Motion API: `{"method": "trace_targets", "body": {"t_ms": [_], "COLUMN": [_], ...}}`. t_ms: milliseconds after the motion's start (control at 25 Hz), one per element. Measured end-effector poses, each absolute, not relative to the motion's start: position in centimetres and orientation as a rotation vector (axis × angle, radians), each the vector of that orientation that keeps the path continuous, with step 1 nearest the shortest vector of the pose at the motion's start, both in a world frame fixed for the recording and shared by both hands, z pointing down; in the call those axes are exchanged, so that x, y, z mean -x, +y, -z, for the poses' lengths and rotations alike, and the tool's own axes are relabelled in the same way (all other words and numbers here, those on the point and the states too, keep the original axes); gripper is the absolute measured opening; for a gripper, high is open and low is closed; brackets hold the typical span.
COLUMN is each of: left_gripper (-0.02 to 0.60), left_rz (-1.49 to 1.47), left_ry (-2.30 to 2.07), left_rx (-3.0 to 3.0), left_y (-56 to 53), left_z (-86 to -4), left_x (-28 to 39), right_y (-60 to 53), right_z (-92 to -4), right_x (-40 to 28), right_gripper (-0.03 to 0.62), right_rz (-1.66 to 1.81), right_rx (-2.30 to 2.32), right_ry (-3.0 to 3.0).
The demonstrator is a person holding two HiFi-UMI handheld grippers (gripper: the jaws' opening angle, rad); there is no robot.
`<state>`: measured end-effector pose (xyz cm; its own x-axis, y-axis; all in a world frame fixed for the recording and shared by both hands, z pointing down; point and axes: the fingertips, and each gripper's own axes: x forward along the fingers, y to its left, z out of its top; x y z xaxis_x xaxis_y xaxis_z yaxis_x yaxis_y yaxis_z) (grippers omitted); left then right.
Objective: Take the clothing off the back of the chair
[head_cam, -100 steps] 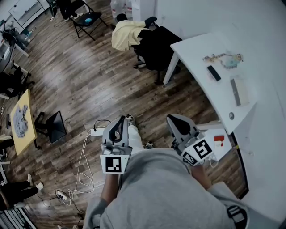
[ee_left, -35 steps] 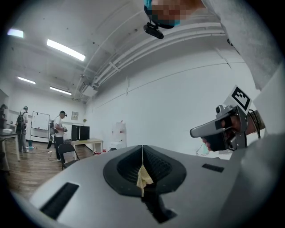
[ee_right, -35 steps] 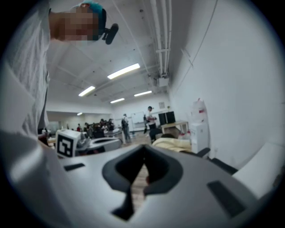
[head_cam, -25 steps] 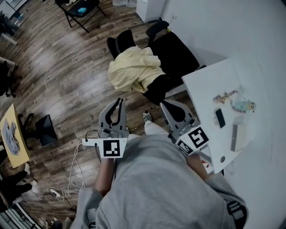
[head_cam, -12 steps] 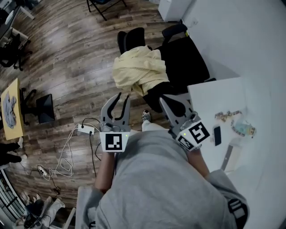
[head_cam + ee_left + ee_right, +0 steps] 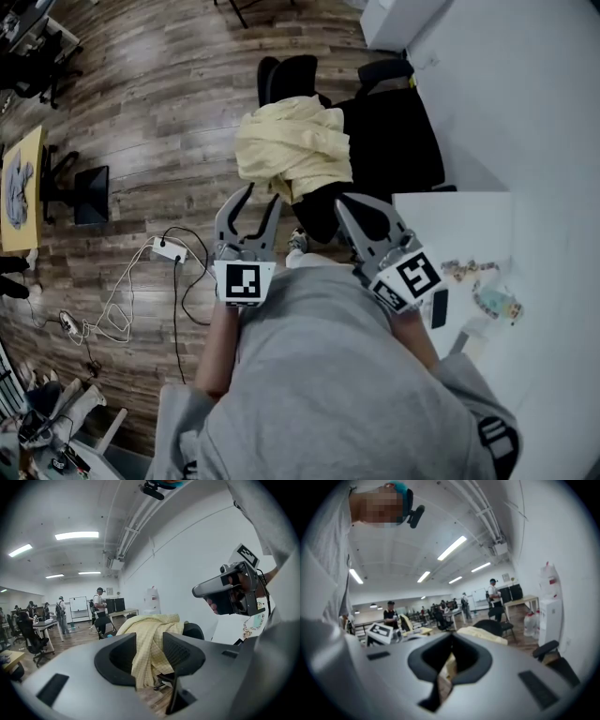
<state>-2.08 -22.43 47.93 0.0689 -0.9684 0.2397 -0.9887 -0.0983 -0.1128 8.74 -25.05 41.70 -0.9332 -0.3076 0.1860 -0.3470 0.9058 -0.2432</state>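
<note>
- left hand-held gripper (image 6: 262, 195) released, jaws just been opening, nothing gripped
- right hand-held gripper (image 6: 343, 206) clenched and empty, its own view blurred
- yellow clothing (image 6: 292, 145) draped over the chair (image 6: 398, 131) back, hiding most of it, just ahead of both
- table (image 6: 464, 230) partly behind the right arm

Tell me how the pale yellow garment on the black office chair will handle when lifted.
Probably floppy: the pale yellow garment hangs in soft folds over the black office chair. Likely light: it looks like thin cloth. It may snag where it bunches.
</note>
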Motion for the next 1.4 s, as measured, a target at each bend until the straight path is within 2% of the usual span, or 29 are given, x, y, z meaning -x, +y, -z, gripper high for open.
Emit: {"method": "trace_targets", "body": {"t_ms": [760, 1400], "left_gripper": [0.276, 0.279], "left_rz": [-0.564, -0.544], "left_ry": [-2.086, -2.095], "left_rx": [-2.056, -1.997], "left_y": [-25.2, -27.3], "left_z": [-52.9, -53.9], "left_x": [2.4, 2.0], "right_y": [-28.2, -29.2], "right_z": [-43.4, -44.1], "right_x": [-9.0, -9.3], "right_gripper": [0.034, 0.034], "right_rz": [-0.462, -0.47], "right_rx": [-0.399, -0.395], "right_ry": [-2.905, -2.891]}}
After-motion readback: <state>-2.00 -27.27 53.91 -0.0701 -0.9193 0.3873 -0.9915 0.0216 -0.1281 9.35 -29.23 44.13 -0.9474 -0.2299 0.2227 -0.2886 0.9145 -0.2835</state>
